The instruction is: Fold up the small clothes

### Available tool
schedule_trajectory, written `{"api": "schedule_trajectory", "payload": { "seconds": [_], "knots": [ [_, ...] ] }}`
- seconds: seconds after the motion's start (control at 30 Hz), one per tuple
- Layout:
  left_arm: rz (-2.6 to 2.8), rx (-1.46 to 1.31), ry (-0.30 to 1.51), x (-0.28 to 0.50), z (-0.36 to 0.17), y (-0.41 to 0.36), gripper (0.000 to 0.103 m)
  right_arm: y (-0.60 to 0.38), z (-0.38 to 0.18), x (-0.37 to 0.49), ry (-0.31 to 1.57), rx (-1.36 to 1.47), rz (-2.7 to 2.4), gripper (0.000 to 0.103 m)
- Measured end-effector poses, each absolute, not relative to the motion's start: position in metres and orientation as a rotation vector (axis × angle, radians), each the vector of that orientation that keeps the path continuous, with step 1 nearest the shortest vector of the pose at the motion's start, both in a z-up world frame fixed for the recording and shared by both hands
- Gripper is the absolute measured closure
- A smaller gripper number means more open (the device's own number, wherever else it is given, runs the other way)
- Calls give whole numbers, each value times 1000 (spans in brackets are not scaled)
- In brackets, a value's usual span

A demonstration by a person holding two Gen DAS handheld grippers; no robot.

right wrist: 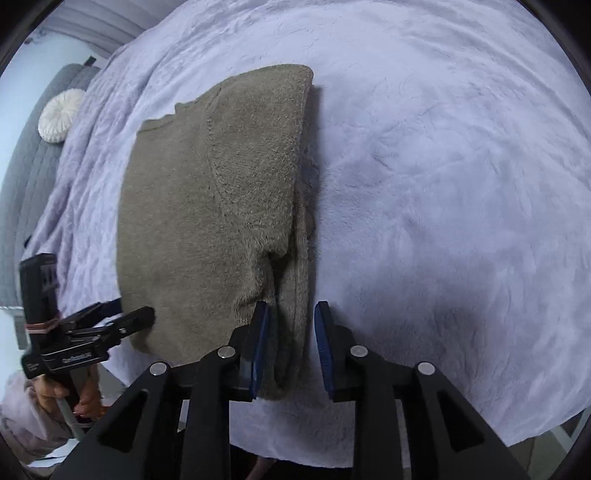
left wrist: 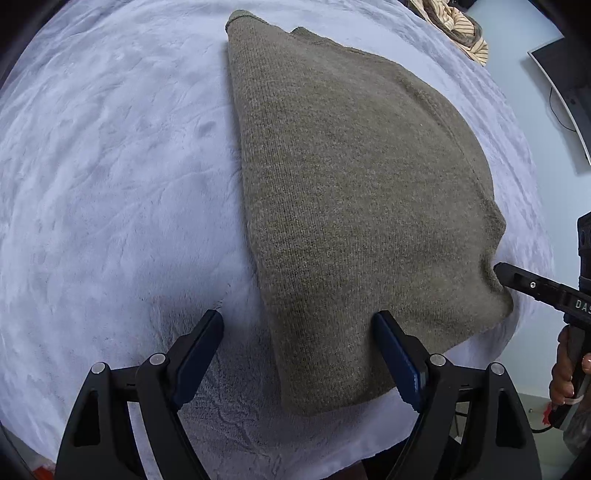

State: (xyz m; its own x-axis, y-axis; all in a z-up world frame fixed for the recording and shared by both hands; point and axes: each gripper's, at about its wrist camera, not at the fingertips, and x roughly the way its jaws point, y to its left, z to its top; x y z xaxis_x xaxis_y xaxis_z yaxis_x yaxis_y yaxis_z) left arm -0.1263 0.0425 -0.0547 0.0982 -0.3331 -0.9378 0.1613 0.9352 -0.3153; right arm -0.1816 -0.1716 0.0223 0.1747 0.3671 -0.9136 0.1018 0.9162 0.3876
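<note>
An olive-brown knit sweater [left wrist: 351, 177] lies folded lengthwise on a pale lilac fleece blanket [left wrist: 110, 166]. My left gripper [left wrist: 299, 325] is open at its near left corner, one finger on the cloth, the other on the blanket. In the right wrist view the sweater [right wrist: 207, 206] shows a folded-over sleeve along its right edge. My right gripper [right wrist: 291, 314] is open, its jaws straddling the near right edge of the sweater without closing on it. The right gripper also shows in the left wrist view [left wrist: 517, 277], and the left gripper in the right wrist view [right wrist: 122, 314].
A striped beige garment [left wrist: 458, 26] lies at the far right of the blanket. A round white cushion [right wrist: 59, 114] rests on a grey quilted headboard [right wrist: 29, 177] at the left. The blanket's near edge [right wrist: 369, 435] runs just under the grippers.
</note>
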Motion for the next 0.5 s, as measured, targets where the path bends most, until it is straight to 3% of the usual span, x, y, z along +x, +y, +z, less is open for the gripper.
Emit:
{"api": "schedule_trajectory", "payload": {
  "seconds": [0.23, 0.33, 0.43, 0.47, 0.5],
  "knots": [
    [-364, -134, 1435, -132, -53, 43, 19, -160, 25, -183, 1403, 465, 280, 73],
    [-364, -134, 1437, -132, -50, 42, 19, -149, 19, -175, 1422, 414, 251, 63],
    [-359, -130, 1441, -132, -48, 40, 19, -145, 9, -165, 1441, 402, 241, 63],
    [-359, -124, 1437, -132, -46, 41, 19, -145, 11, -162, 1433, 424, 257, 68],
    [-359, -121, 1434, -133, -45, 40, 19, -145, 14, -160, 1426, 427, 264, 96]
  ]
}}
